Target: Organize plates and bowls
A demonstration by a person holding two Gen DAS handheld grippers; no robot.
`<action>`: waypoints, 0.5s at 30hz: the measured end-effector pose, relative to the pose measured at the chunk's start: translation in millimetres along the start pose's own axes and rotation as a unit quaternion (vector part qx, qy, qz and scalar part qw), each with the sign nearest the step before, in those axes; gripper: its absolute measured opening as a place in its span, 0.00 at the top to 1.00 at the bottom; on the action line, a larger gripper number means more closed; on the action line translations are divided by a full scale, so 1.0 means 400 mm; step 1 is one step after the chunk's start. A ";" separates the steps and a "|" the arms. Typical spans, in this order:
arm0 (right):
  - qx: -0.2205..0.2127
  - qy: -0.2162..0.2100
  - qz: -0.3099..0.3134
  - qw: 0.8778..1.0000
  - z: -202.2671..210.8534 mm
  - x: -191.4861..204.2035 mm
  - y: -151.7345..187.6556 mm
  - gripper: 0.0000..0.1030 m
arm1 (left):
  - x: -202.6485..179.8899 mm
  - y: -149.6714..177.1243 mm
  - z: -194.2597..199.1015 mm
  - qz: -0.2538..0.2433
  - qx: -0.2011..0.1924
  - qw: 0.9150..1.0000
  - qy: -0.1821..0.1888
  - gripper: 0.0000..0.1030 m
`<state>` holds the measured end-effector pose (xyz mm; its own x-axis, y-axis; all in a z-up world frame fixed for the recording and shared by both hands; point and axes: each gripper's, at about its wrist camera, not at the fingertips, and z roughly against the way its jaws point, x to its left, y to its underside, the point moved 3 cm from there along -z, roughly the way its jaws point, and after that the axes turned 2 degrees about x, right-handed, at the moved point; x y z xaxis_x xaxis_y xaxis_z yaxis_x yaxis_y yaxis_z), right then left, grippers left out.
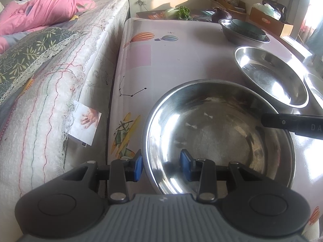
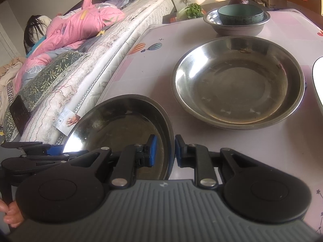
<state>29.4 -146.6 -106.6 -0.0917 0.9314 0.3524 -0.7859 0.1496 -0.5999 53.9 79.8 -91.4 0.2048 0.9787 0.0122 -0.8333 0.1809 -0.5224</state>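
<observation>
A large steel bowl sits near the table's front left corner; it also shows in the right wrist view. My left gripper straddles its left rim, blue pads apart, one outside and one inside. My right gripper straddles its right rim, pads close to the metal; its finger shows in the left wrist view. A second steel bowl lies beyond. A teal bowl sits inside a third steel bowl at the far end.
The table has a pale cloth with balloon prints. A bed with a white mattress, pillow and pink quilt runs along its left side. A white dish edge is at the right. Boxes and greens stand beyond the table.
</observation>
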 end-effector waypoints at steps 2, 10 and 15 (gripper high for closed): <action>0.000 0.000 0.000 1.000 -0.001 -0.001 0.001 0.81 | -0.001 0.001 0.000 0.000 0.000 1.000 0.000 0.62; 0.000 0.000 -0.001 1.000 -0.001 -0.001 0.001 0.81 | -0.004 0.000 -0.001 -0.002 0.000 1.000 -0.001 0.60; 0.000 0.000 -0.001 1.000 -0.002 0.001 0.002 0.81 | -0.004 0.000 -0.001 -0.002 0.000 1.000 -0.001 0.60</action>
<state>29.3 -146.0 -107.5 -0.0904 0.9309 0.3538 -0.7861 0.1514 -0.5992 53.8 78.1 -91.8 0.2069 0.9782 0.0151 -0.8322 0.1841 -0.5230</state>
